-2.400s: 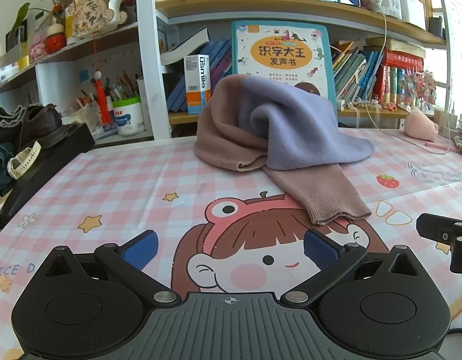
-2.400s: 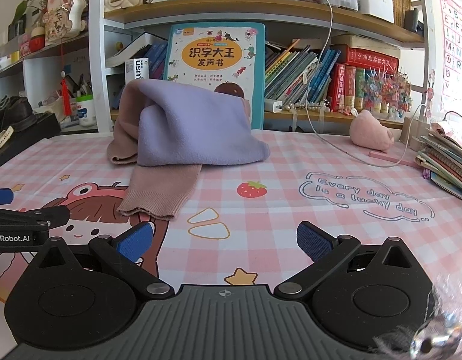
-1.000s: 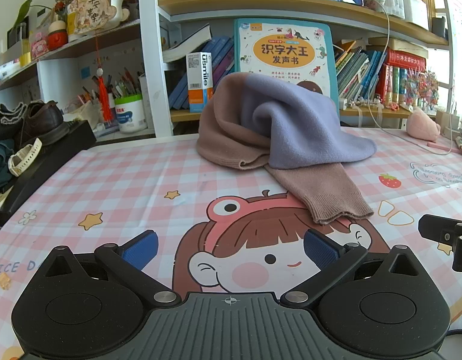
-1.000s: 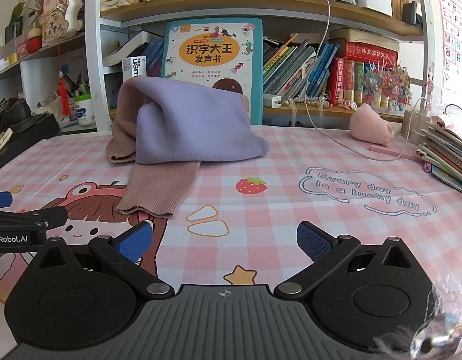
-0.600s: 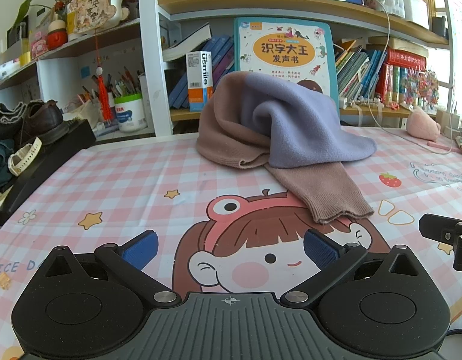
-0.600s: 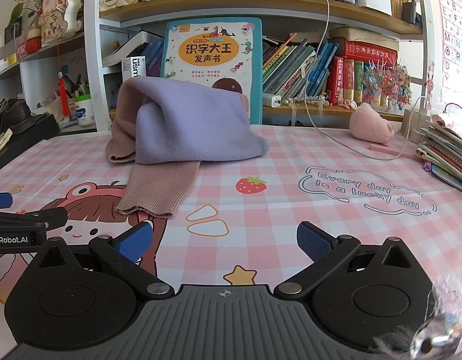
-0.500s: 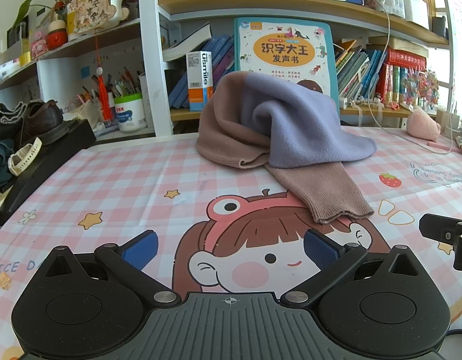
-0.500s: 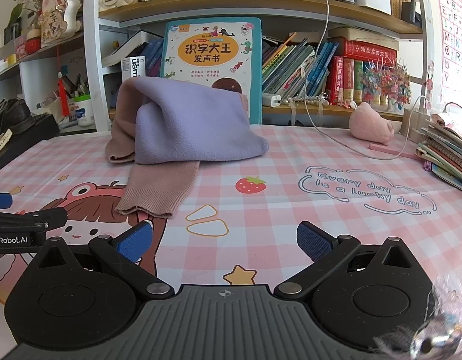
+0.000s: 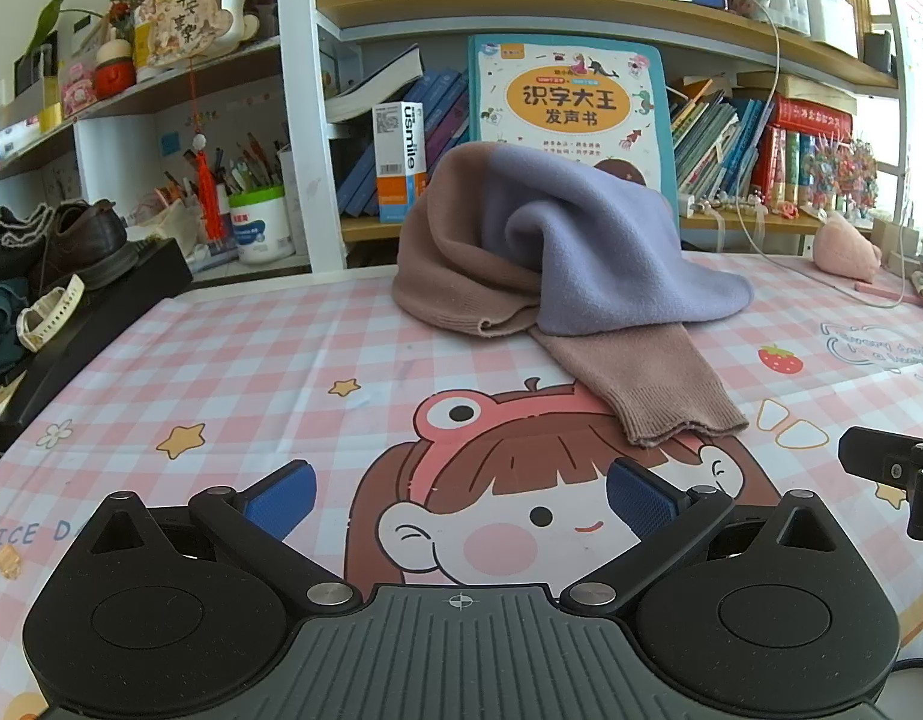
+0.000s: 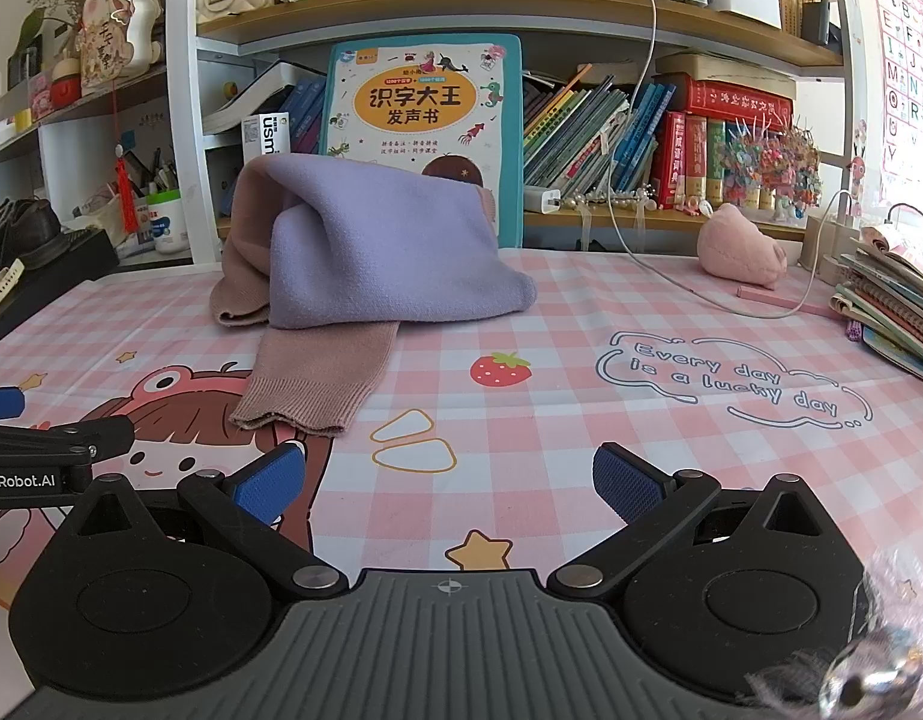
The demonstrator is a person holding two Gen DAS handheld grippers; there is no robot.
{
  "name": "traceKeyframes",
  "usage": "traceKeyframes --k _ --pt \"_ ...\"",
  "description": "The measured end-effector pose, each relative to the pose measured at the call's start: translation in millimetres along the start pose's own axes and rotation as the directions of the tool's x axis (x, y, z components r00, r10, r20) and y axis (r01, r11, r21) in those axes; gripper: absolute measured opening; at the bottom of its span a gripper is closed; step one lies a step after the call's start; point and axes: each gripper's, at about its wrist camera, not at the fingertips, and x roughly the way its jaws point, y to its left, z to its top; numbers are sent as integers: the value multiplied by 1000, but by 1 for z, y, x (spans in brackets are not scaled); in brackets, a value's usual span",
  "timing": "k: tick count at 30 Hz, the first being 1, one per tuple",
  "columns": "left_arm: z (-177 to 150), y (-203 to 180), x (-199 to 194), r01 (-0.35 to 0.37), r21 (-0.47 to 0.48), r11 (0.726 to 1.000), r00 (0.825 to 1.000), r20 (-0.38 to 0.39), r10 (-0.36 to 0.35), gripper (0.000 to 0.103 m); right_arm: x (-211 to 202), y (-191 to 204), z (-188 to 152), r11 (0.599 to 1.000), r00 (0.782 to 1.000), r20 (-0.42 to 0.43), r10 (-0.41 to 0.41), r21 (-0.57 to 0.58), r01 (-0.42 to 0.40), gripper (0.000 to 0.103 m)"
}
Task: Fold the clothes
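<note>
A crumpled knit garment, dusty pink and lavender [image 9: 557, 252], lies heaped at the far middle of the pink-checked bench [image 9: 233, 360], one sleeve trailing forward. A tall teal children's book [image 10: 422, 114] stands behind. Left gripper [image 9: 459, 495] and right gripper [image 10: 448, 477] jaws are apart, empty.

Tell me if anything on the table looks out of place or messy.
The sweater lies heaped at the back of the table, propped against the picture book; one brown sleeve trails forward. Both grippers are open and apart from it.
</note>
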Motion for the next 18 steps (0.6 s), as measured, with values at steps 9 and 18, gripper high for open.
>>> traceKeyframes --k 9,18 --pt "0 0 0 1 -3 1000 1000 1 -1 103 0 0 0 1000 1000 -1 1 0 -1 103" --pt "0 0 0 3 -1 1000 1000 2 -3 103 0 0 0 1000 1000 0 1 0 -1 103"
